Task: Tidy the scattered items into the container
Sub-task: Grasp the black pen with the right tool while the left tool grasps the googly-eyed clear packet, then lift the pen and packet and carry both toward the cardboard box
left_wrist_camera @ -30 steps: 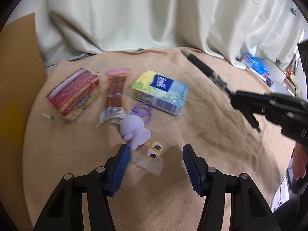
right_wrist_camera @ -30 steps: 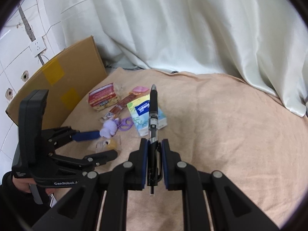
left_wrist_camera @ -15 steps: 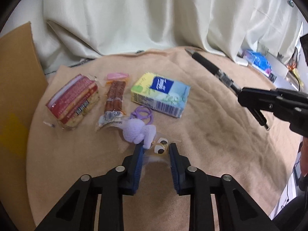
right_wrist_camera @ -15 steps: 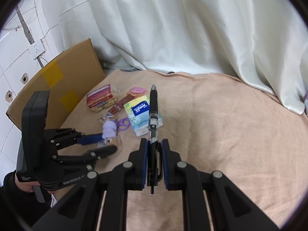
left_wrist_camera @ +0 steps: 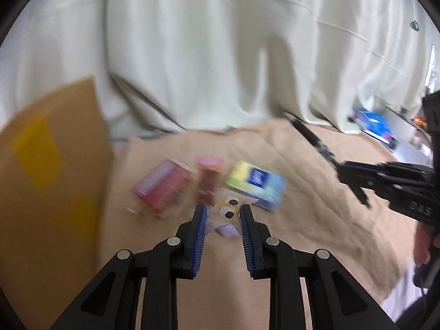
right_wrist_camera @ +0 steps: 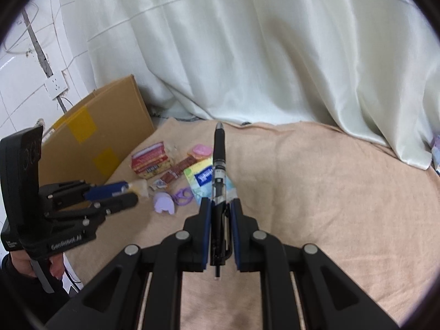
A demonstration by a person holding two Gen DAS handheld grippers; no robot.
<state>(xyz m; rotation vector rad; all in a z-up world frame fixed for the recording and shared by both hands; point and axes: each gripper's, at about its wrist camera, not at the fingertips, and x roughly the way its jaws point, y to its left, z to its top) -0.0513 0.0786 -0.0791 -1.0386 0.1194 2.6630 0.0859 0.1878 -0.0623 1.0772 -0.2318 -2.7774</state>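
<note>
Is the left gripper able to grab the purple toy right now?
Probably not yet. The left gripper is shut on the googly-eyed packet, so its jaws are full. The purple toy lies uncovered on the blanket, close below it.

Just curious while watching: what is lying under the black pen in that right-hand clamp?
Beneath the pen, held off the blanket, lies a tissue pack. The pen's barrel hides a strip of the pack, so what is printed there cannot be seen.

Item count, blanket area

One pen (right_wrist_camera: 220, 162); one tissue pack (right_wrist_camera: 205, 178); one red snack pack (right_wrist_camera: 150, 162); one brown snack stick (right_wrist_camera: 178, 169); one pink packet (right_wrist_camera: 202, 150); one purple toy (right_wrist_camera: 163, 203); one purple ring (right_wrist_camera: 183, 196); one googly-eyed sachet (left_wrist_camera: 229, 210); one cardboard box (right_wrist_camera: 96, 140); two grippers, left gripper (left_wrist_camera: 223, 214) and right gripper (right_wrist_camera: 220, 206).
</note>
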